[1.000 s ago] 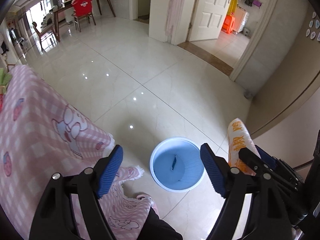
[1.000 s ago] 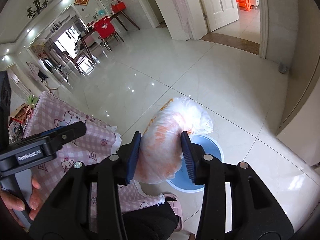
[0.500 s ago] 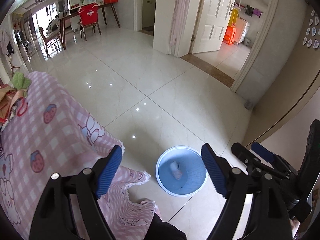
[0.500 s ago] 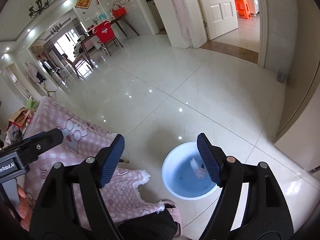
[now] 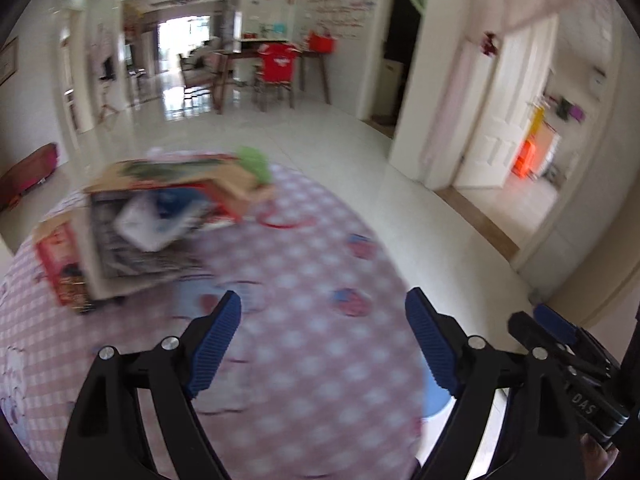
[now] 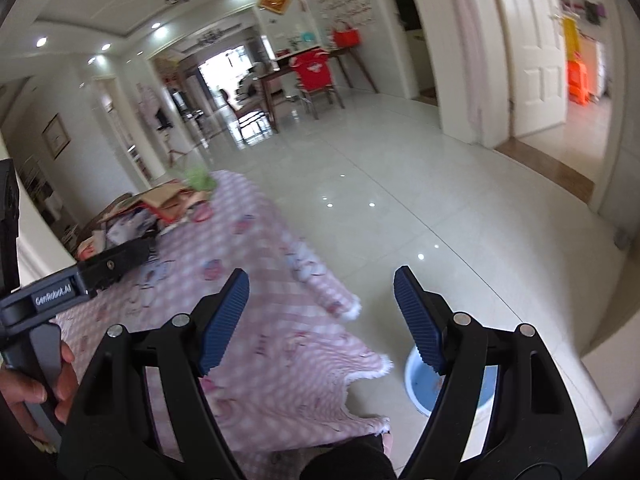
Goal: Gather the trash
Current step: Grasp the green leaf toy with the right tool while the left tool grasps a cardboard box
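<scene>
My left gripper hangs over the pink checked tablecloth, its jaws opening a little wider with nothing between them. Ahead on the left of the table lies a cardboard box with crumpled wrappers and a white bag in it, blurred. My right gripper is open and holds nothing, above the table's edge. The blue bin stands on the floor below it, partly hidden behind the right finger; its contents cannot be made out. The same box shows far left in the right wrist view.
A green crumpled thing lies behind the box. The tablecloth's fringe hangs toward the bin. White tiled floor stretches to a far table with a red chair. A hand holds the left gripper's handle.
The right gripper opened and the orange-printed bag dropped into the blue bin. Both grippers then rose and swung left, from over the bin to over the table with the box.
</scene>
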Action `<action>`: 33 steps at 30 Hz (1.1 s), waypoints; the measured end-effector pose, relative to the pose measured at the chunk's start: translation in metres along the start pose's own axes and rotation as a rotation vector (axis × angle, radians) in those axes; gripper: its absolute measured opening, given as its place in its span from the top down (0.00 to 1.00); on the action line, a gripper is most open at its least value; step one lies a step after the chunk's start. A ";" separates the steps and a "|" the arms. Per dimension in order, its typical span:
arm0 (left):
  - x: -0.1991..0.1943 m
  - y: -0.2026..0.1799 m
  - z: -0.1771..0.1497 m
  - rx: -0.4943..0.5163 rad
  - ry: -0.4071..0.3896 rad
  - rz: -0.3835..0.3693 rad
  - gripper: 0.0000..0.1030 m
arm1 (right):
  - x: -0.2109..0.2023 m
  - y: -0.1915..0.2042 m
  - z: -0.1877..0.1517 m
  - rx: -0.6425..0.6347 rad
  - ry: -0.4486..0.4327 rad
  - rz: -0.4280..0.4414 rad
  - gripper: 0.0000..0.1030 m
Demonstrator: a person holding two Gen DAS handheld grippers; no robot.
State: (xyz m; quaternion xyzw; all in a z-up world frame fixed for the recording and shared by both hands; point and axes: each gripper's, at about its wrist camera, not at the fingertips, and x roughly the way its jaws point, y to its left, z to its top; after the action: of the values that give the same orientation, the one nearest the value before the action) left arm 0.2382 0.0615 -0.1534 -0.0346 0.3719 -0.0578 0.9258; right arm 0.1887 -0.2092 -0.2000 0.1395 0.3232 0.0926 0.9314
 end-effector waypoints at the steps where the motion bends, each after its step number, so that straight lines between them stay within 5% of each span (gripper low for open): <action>1: -0.004 0.014 0.003 -0.011 -0.005 0.022 0.19 | 0.002 0.013 0.003 -0.020 0.000 0.019 0.28; 5: -0.011 0.062 0.019 0.025 -0.011 0.152 0.19 | 0.016 0.060 0.011 -0.094 -0.003 0.056 0.28; 10: 0.005 0.088 0.042 0.233 0.002 0.315 0.19 | 0.045 0.103 0.027 -0.133 0.003 0.094 0.28; 24: 0.096 0.072 0.073 0.555 0.078 0.372 0.20 | 0.126 0.116 0.053 -0.114 0.063 0.117 0.27; 25: 0.102 0.072 0.072 0.570 0.084 0.379 0.22 | 0.131 0.115 0.055 -0.103 0.072 0.123 0.27; 27: 0.112 0.073 0.076 0.579 0.098 0.374 0.48 | 0.141 0.114 0.055 -0.088 0.087 0.137 0.27; 30: 0.110 0.078 0.082 0.549 0.086 0.373 0.71 | 0.148 0.116 0.055 -0.082 0.103 0.148 0.27; 33: 0.095 0.082 0.087 0.513 0.029 0.363 0.81 | 0.155 0.121 0.058 -0.084 0.117 0.157 0.27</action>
State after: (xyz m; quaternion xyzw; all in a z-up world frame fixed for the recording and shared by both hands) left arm 0.3737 0.1323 -0.1646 0.2679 0.3586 0.0161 0.8941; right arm 0.3357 -0.0661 -0.2069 0.1197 0.3610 0.1865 0.9059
